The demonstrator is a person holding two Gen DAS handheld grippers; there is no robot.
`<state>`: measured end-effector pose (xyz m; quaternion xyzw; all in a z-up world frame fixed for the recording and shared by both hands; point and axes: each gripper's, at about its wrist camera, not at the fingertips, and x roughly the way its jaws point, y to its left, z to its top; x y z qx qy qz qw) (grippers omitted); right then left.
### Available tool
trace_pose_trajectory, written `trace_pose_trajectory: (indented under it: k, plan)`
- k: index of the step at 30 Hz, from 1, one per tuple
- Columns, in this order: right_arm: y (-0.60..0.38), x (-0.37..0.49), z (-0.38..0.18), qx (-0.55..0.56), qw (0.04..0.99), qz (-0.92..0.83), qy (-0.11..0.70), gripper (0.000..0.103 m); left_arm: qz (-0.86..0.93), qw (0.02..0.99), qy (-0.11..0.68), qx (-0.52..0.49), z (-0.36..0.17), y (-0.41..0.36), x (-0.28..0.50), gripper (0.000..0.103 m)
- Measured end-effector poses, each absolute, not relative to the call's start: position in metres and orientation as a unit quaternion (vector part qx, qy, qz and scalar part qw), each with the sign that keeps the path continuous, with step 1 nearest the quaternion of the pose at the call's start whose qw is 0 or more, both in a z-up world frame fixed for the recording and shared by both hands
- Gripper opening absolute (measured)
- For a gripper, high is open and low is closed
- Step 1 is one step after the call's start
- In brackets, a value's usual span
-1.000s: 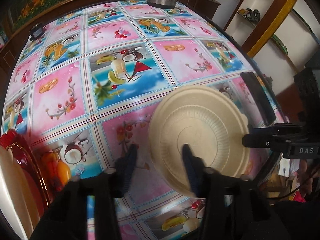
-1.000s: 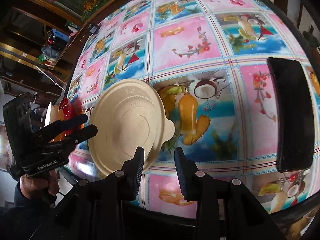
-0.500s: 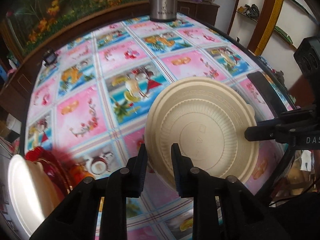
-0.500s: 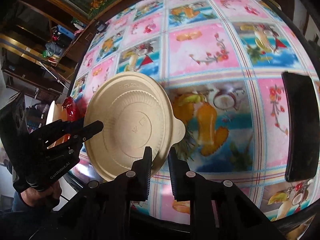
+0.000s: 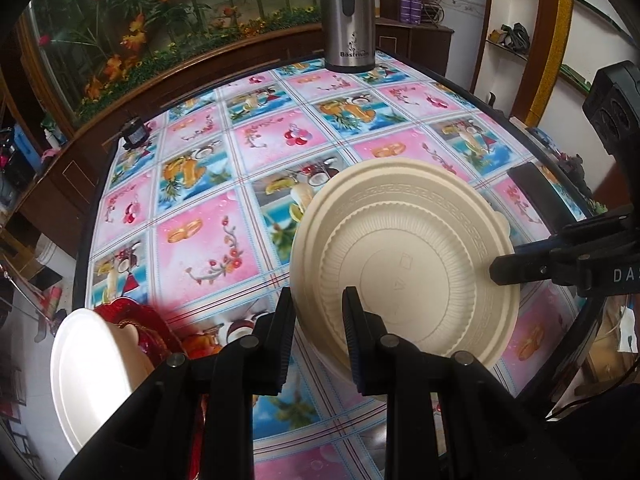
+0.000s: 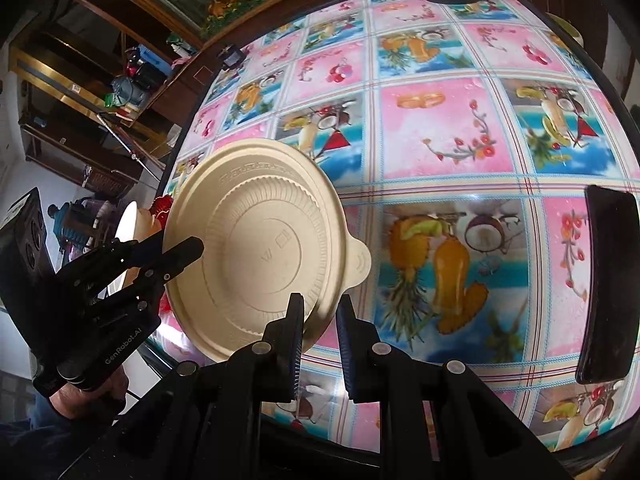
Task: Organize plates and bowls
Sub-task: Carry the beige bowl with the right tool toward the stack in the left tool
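Note:
A beige ribbed plate (image 5: 404, 268) with a small tab on its rim hangs tilted above the tablecloth, held from two sides. My left gripper (image 5: 319, 300) is shut on its near left rim. From the opposite side my right gripper (image 5: 496, 272) pinches the rim. In the right wrist view the same beige plate (image 6: 260, 248) has its lower edge between the fingers of the right gripper (image 6: 320, 304), which is shut on it, while the left gripper (image 6: 188, 248) clamps the far left rim. A white plate (image 5: 84, 372) and a red dish (image 5: 148, 320) sit at the table's left edge.
A steel thermos (image 5: 348, 16) stands at the table's far edge. A black phone (image 6: 608, 280) lies flat near the right edge. A small black object (image 5: 134, 134) sits at the far left corner. Wooden cabinets and shelves surround the table.
Both grippers went from open around the plate's rim to shut on it. The plate has come up off the tablecloth and tilted, and both views have pulled back and risen.

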<state>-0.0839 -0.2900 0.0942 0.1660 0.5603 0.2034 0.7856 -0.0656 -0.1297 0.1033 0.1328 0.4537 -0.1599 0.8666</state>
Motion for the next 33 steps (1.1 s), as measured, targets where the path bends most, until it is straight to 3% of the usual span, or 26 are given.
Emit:
trace_pose_trajectory:
  k: [33]
  plan:
    - [-0.243, -0.069, 0.117, 0.13, 0.786, 0.252, 0.549, 0.018, -0.098, 0.892, 0.424, 0.122, 0.128, -0.088, -0.076, 0.023]
